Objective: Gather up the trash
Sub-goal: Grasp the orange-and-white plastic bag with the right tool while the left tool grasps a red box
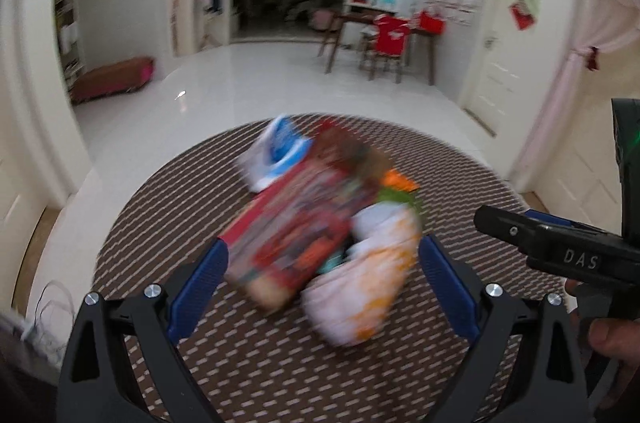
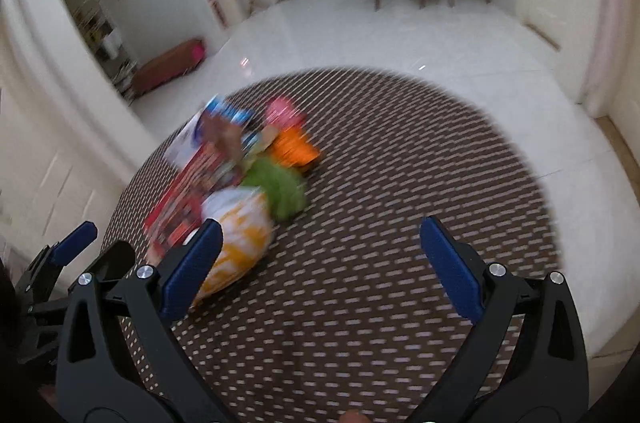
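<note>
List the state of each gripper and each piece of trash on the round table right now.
Left gripper: open, empty.
Right gripper: open, empty.
Red printed snack packet: lying flat, blurred.
White-and-orange crumpled bag: on table, ungrasped.
Green crumpled wrapper: in pile.
Blue-and-white packet: at pile's far end.

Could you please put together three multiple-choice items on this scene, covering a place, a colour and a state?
1. Where does the trash pile lie?
A. on the round patterned table
B. on the white floor
C. on a chair

2. What colour is the wrapper beside the orange one?
A. black
B. green
C. silver

3. How do the jaws of the left tool stand?
A. shut on a bottle
B. shut on nothing
C. open around two packets

Answers: 1 A, the pile rests on the brown dashed surface. 2 B, a green crumple lies next to the orange. 3 C, the blue pads stand wide apart with the red packet and white-orange packet between them.
</note>
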The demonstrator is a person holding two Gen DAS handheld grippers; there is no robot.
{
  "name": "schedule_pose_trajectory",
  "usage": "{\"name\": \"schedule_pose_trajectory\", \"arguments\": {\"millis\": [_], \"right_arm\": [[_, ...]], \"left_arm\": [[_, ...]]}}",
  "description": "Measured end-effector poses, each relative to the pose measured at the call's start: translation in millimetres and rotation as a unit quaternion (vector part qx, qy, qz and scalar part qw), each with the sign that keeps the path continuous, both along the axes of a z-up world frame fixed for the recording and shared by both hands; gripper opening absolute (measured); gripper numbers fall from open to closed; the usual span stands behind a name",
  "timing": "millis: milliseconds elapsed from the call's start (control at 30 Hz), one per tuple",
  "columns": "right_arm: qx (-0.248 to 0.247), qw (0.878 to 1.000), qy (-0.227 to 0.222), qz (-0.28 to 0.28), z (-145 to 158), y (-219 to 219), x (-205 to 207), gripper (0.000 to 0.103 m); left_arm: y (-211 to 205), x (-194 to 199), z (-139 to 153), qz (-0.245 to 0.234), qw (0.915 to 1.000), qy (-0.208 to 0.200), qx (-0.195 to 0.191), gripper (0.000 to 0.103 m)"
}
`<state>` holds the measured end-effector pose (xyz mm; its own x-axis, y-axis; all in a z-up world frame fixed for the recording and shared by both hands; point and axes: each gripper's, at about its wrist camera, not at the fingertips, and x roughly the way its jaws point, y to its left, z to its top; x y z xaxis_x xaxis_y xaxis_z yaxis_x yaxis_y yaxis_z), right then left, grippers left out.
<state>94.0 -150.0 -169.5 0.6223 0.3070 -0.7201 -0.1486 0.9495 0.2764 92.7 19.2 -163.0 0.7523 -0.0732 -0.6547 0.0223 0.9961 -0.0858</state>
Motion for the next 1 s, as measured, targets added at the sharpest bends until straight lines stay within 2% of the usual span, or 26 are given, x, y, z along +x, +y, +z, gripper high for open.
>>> {"name": "schedule_pose_trajectory", "arguments": {"millis": [133,267,333,367,400,500,833,1000], "right_arm": [[0.011,0.999,0.029,0.037,-20,35,9,0.097],[0.007,0.997,0.049,0.052,-40,66,20,0.097],[0.007,0.997,0.055,0.06,-49,72,23,0.081],[0.028,0.995,0.059,0.07,-51,71,23,0.063],[0.039,0.995,0.06,0.076,-52,72,23,0.058],[0.021,0.995,0.045,0.081,-45,69,16,0.05],[0.042,0.998,0.035,0.021,-33,-9,11,0.048],[0.039,0.999,0.033,0.003,-34,-26,13,0.048]], "left_arm": [[30,-8,-13,0.033,0.9993,0.016,0.0,0.094],[40,-10,-16,0.046,0.9987,0.021,0.005,0.094],[40,-9,-16,0.045,0.9988,0.02,0.008,0.094],[39,-8,-16,0.043,0.9989,0.018,0.01,0.094],[36,-5,-16,0.038,0.9991,0.016,0.014,0.094],[24,6,-18,0.024,0.9993,0.017,0.022,0.094],[-20,48,-26,-0.026,0.9974,0.024,0.063,0.094],[-41,77,-23,-0.028,0.9973,0.025,0.063,0.094]]}}
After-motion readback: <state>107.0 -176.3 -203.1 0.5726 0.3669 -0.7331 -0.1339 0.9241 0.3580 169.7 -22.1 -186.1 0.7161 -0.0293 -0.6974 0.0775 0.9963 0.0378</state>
